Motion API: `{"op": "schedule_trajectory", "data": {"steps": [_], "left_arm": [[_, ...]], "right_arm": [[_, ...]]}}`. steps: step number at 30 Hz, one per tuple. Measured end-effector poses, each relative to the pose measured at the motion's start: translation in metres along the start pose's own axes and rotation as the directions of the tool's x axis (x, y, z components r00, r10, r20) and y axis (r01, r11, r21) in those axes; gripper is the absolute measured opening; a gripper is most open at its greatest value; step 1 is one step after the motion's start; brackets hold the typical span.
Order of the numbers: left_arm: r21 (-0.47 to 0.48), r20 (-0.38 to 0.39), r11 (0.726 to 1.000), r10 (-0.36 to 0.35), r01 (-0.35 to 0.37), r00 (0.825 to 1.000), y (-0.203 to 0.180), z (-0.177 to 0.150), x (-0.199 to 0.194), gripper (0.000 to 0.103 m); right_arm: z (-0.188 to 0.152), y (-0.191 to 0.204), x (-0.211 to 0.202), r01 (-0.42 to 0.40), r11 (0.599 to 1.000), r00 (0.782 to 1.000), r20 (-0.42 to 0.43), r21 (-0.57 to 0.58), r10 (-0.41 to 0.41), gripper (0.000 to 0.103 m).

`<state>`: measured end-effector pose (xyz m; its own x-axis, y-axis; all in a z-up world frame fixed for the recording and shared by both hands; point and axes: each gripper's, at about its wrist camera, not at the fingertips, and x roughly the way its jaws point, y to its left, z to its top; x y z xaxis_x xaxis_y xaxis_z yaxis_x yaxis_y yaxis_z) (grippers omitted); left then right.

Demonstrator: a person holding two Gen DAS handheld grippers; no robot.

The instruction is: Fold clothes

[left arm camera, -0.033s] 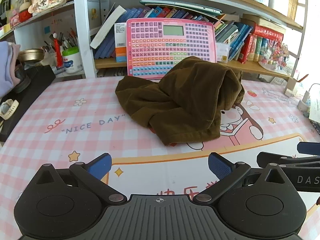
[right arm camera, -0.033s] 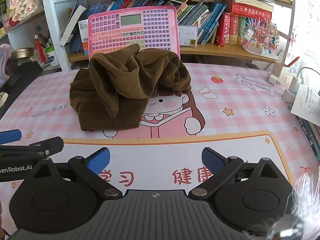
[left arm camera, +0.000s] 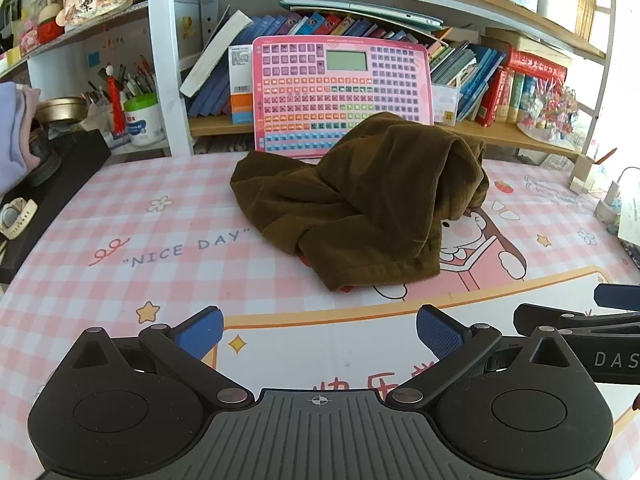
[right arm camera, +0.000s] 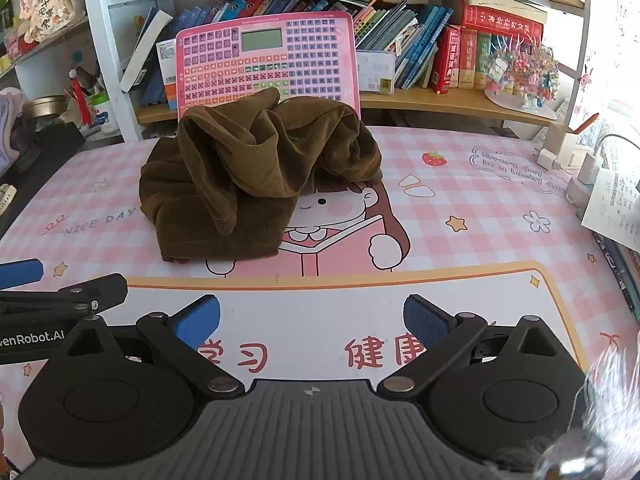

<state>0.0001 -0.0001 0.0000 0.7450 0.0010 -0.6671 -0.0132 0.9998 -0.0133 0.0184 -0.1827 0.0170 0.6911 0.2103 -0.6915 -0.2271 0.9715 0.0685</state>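
Left claw and right claw are held side by side over the table's near edge, both spread wide, nothing between the blue pads. The pink checked mat is seen beneath them. Farther in, toward the table's far edge, the brown garment lies crumpled in a heap, untouched. A pink board is propped behind it against the bookshelf.

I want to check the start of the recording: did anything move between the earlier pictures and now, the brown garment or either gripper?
Nothing visibly changed. The brown garment lies crumpled on the pink desk mat as before, and the left gripper and right gripper stay wide open and empty, short of it.
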Motion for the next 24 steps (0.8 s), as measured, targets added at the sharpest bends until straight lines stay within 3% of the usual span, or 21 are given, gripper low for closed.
{"op": "schedule_trajectory", "data": {"steps": [24], "left_arm": [[-0.01,-0.021,1.0,-0.006,0.005,1.0,0.0011,0.0,0.0031,0.103]], "right_arm": [[0.001,0.0013,0.0015,-0.001,1.0,1.0,0.002,-0.006,0.001,0.099]]}}
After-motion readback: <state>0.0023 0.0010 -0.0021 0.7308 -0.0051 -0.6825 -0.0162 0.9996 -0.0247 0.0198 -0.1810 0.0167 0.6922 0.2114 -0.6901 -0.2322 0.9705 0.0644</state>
